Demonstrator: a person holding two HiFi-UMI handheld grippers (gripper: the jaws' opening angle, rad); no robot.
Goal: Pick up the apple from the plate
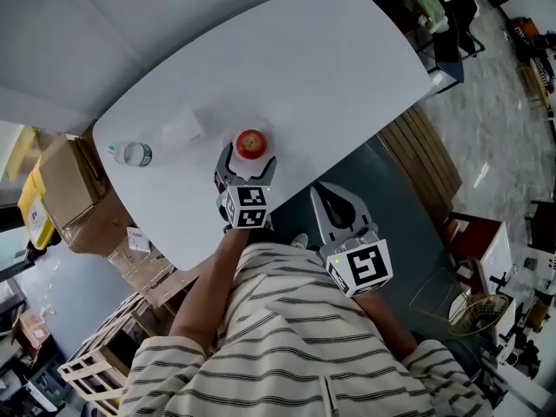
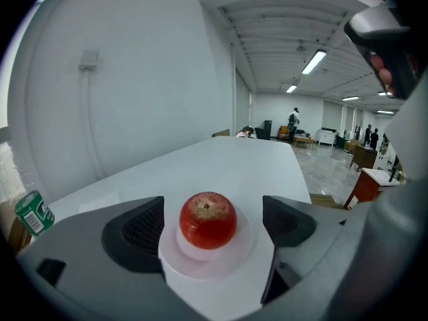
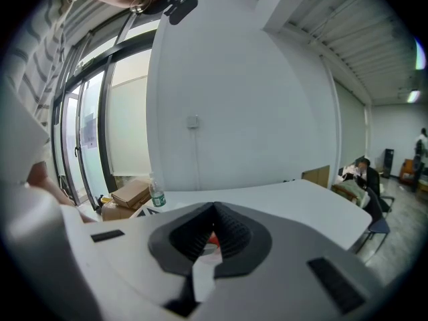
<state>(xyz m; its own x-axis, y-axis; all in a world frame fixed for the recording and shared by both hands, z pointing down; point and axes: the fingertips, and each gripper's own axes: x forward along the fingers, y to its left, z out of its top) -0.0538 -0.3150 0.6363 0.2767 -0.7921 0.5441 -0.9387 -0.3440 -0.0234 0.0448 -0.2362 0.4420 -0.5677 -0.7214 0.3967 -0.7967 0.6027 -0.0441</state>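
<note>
A red apple (image 1: pixel 251 143) sits on a small white plate (image 1: pixel 263 130) near the front edge of the white table (image 1: pixel 330 59). My left gripper (image 1: pixel 248 159) is open, one jaw on each side of the apple (image 2: pixel 208 219), with a gap between each pad and the fruit. In the left gripper view the plate (image 2: pixel 235 249) lies under and between the jaws. My right gripper (image 1: pixel 323 189) is shut and empty, held off the table's front edge. Through the gap under its jaws (image 3: pixel 214 229) a sliver of the apple (image 3: pixel 212 239) shows.
A clear water bottle (image 1: pixel 132 153) with a green label lies at the table's left end, and a pale white object (image 1: pixel 182 129) rests beside it. Cardboard boxes (image 1: pixel 65 194) stand on the floor to the left. A wooden bench (image 1: pixel 426 159) runs along the right side.
</note>
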